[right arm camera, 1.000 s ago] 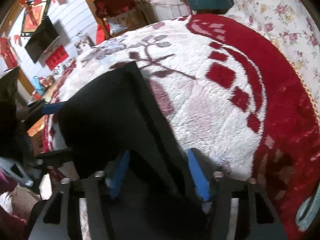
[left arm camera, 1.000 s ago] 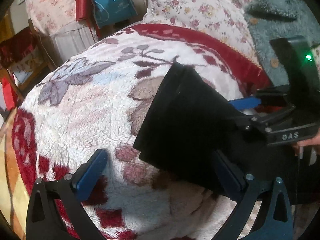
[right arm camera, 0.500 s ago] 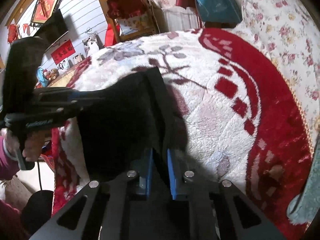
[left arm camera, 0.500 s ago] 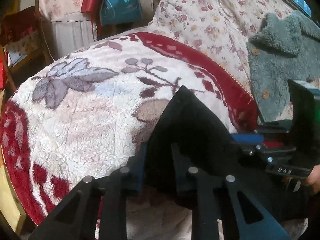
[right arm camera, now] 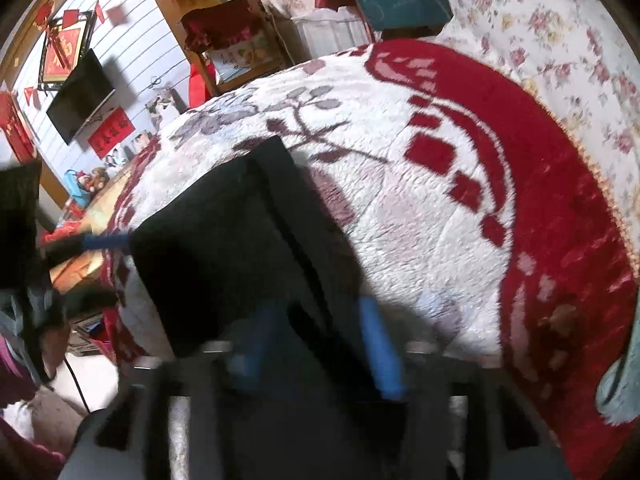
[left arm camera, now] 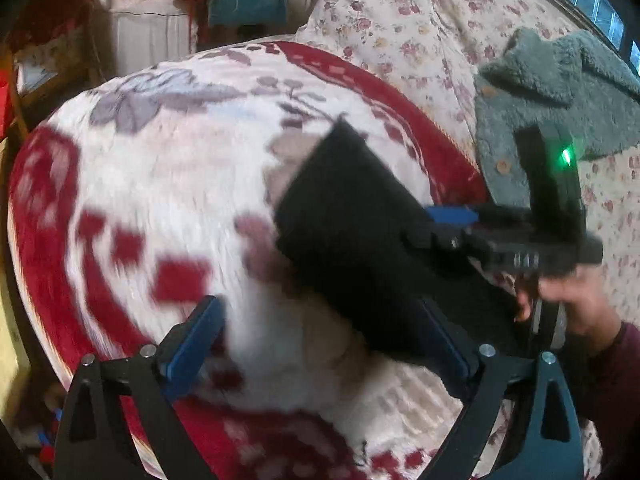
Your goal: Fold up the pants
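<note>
Nearest in the left wrist view, the left gripper is being held with its blue pads spread wide apart, released and grasping nothing; its right pad is lying against the near edge of the black pants, the left pad over the bare blanket. In the right wrist view, the right gripper is being shown blurred, its blue pads parted on either side of a fold of the pants, not clenched on it. The pants are being kept folded into a dark rectangle on the near right part of the red-and-white fleece blanket. Further right, a teal fleece garment is being draped over a floral cushion. Far left, a television is being seen on the wall.
</note>
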Tool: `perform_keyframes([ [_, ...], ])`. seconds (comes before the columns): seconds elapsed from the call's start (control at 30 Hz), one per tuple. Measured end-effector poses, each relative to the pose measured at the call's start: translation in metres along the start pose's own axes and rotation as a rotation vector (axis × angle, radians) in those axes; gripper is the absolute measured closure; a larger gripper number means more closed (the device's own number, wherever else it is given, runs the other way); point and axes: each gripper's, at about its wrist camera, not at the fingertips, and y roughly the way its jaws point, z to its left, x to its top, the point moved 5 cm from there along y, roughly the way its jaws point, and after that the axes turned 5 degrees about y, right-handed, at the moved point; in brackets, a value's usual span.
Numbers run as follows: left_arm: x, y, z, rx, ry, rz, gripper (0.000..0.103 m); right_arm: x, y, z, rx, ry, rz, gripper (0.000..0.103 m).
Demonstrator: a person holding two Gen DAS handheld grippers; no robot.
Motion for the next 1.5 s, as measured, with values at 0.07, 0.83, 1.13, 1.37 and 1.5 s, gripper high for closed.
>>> perform_keyframes([
  [0.07,-0.013,0.002,-0.013,0.038,-0.006,-0.039,0.008,-0.001,0.003,0.001,0.001,-0.004,0.012,0.031],
  [0.83,-0.042,0.048,-0.05,0.05,-0.329,-0.149,0.0,0.061,0.012,0.026,0.077,-0.18,-0.034,0.031],
  [1.13,-0.047,0.042,-0.039,-0.011,-0.372,-0.197,0.0,0.068,0.041,0.063,0.04,-0.391,-0.011,0.033],
  [1.37,-0.045,0.043,-0.042,-0.009,-0.342,-0.189,0.0,0.064,0.043,0.069,0.061,-0.405,0.026,0.054],
  [1.5,-0.042,0.038,-0.035,-0.063,-0.351,-0.171,0.0,0.051,0.037,0.082,0.018,-0.483,0.06,0.074],
])
